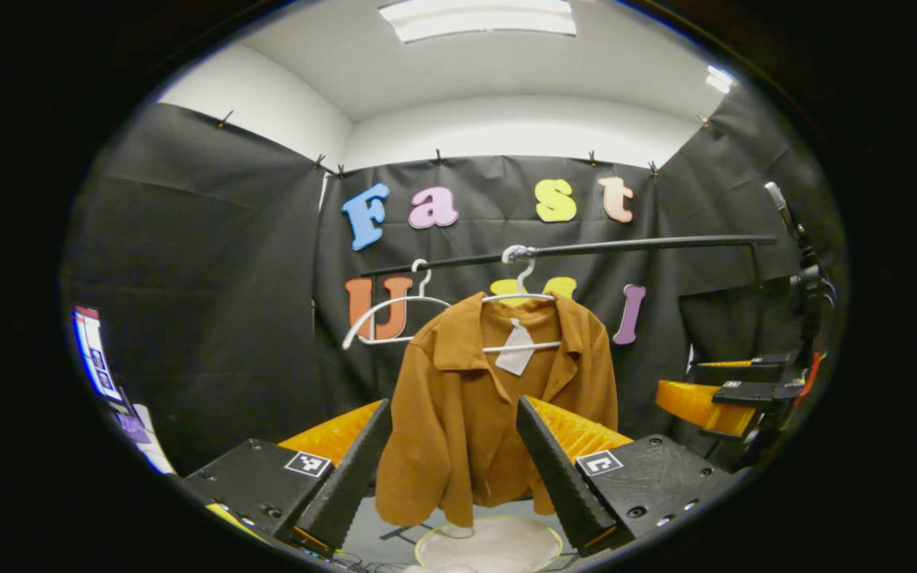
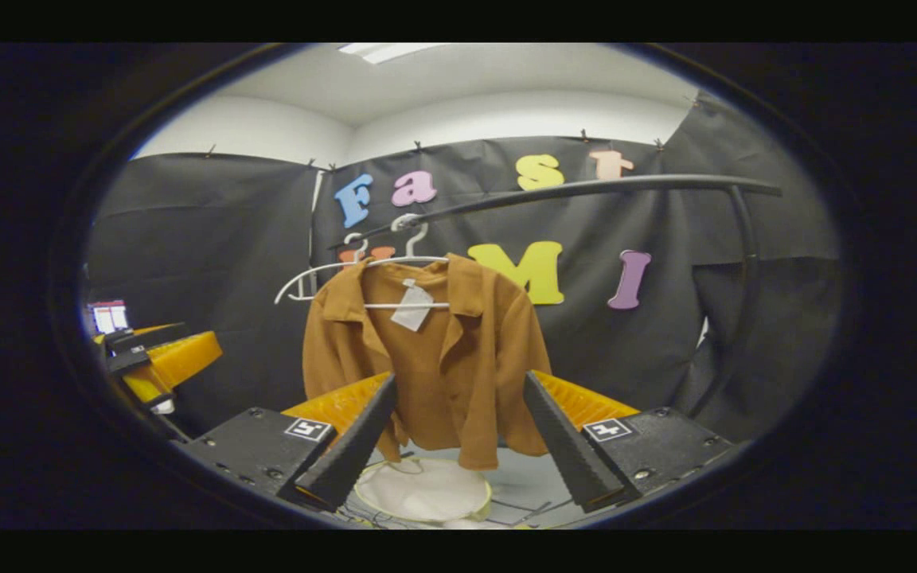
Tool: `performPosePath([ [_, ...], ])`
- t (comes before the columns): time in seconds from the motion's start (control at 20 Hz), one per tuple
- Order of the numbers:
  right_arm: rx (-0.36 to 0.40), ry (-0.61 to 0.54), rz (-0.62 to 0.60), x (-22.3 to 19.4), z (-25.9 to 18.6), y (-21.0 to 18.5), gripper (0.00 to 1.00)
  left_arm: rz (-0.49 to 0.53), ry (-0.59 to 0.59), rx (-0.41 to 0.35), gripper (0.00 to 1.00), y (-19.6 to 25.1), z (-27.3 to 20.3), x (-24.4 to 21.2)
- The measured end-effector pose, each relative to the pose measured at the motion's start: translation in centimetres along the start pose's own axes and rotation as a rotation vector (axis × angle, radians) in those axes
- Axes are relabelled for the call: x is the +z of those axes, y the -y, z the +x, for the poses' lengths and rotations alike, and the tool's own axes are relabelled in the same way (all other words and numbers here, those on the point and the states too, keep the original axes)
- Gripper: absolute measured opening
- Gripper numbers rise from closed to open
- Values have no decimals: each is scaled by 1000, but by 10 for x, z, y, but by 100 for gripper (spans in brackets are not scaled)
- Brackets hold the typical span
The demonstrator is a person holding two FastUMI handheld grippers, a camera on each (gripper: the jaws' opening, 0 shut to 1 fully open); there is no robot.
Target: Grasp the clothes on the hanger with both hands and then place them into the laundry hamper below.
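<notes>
Two grippers, both spread wide and holding nothing: left gripper (image 1: 452, 461), right gripper (image 2: 458, 442). Straight ahead of each, well apart from the fingertips, the rust-brown collared shirt of soft woven cloth (image 1: 474, 414) — hung on a thin white wire hanger (image 1: 518, 298) from the black metal rail (image 1: 586, 248) of the rack. Long axis of the shirt vertical, collar up at the rail, hem down; shoulders spread sideways along the rail. Below the hem, at the foot of the rack, the round white mesh laundry hamper with a pale rim (image 1: 490, 545), mouth open upward.

Deciding relation, as judged: shirt forward and somewhat above both grippers, so a forward and upward reach, one gripper to each shoulder or side, then a lift off the hanger and a drop straight down. Shirt centred between the fingers in the left gripper view, slightly left of centre in the right gripper view — neither clearly nearer. Right gripper also seen at the right edge of the left gripper view, beside the rack's upright.

Second white hanger (image 1: 383, 318), bare, on the rail left of the shirt; likely to swing if the rail is knocked.

Writing: a pale paper tag (image 1: 516, 350) at the neck, too small to read. Square black-and-white marker plates on the gripper bodies; no brand legible.
</notes>
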State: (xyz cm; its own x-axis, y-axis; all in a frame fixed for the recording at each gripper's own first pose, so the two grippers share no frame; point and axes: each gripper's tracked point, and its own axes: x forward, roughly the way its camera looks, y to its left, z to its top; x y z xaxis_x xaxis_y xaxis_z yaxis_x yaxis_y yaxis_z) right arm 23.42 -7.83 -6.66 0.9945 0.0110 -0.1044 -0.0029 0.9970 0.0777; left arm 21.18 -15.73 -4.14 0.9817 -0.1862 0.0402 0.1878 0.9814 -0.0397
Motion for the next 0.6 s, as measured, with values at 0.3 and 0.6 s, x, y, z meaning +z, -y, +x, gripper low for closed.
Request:
performPosePath([
  [0.3,48,7,-21,8,116,20,100,-12,17,4,97,23,109,-15],
  [0.6,80,10,-14,14,197,20,100,28,4,91,91,11,174,-27],
])
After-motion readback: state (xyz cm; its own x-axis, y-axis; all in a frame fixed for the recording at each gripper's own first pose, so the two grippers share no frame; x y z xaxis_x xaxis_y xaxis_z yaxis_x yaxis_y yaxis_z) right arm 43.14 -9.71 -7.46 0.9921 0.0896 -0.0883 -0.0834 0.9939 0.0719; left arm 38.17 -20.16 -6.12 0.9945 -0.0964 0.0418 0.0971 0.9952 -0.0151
